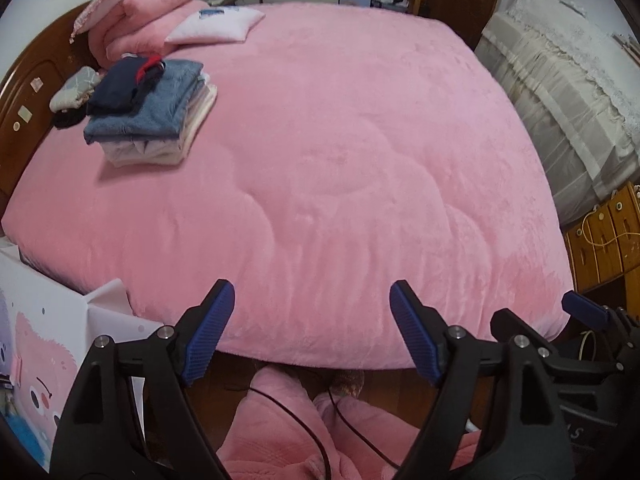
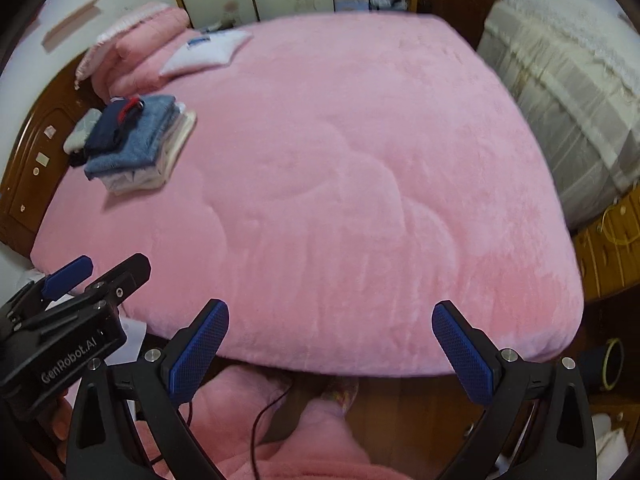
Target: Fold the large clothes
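Our left gripper point(image 1: 312, 332) held out level in front of us, jaws spread wide, blue ribbed pads point(image 1: 210, 332) facing each other, nothing between them. Our right gripper point(image 2: 330, 350) same pose: jaws wide apart, blue pads point(image 2: 464, 354) bare, nothing gripped. We hold both side by side, close, pointing same way. Right gripper shows at right edge of left wrist view; left gripper at left edge of right wrist view. Our pink-clad legs point(image 1: 280, 432) below grippers.
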`<state>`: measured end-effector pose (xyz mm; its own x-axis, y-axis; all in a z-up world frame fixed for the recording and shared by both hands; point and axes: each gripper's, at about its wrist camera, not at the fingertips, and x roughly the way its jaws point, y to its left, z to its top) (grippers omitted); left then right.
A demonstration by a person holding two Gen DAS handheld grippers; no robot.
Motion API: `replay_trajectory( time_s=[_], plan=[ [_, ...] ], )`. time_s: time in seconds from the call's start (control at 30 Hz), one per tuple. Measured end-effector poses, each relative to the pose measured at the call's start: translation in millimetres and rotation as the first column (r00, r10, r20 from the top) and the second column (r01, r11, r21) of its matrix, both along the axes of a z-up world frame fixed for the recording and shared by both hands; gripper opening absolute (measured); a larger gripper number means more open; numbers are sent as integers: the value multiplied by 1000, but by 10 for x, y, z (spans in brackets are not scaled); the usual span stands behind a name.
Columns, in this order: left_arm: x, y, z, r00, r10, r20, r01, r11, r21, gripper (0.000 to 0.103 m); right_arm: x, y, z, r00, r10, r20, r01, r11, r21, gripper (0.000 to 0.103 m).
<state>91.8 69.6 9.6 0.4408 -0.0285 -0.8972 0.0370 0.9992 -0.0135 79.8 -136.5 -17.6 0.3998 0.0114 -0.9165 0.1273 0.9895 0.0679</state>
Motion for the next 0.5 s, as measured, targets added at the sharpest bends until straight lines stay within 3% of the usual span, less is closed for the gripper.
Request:
replay_trajectory(
  time_s=[0.2,0.37,0.5],
  plan=[
    [91,4,-223,998,-29,-60,30,999,23,78,51,-151,-323,993,-51,-104,55,998,37,103],
    [161,5,-362,997,-37,-72,41,998,46,78,56,-43,-421,995,-45,-84,45,999,-4,103],
    [175,24,-403,998,-44,-37,46,996,72,78,63,49,-447,997,-33,-75,32,999,-13,103]
  ],
)
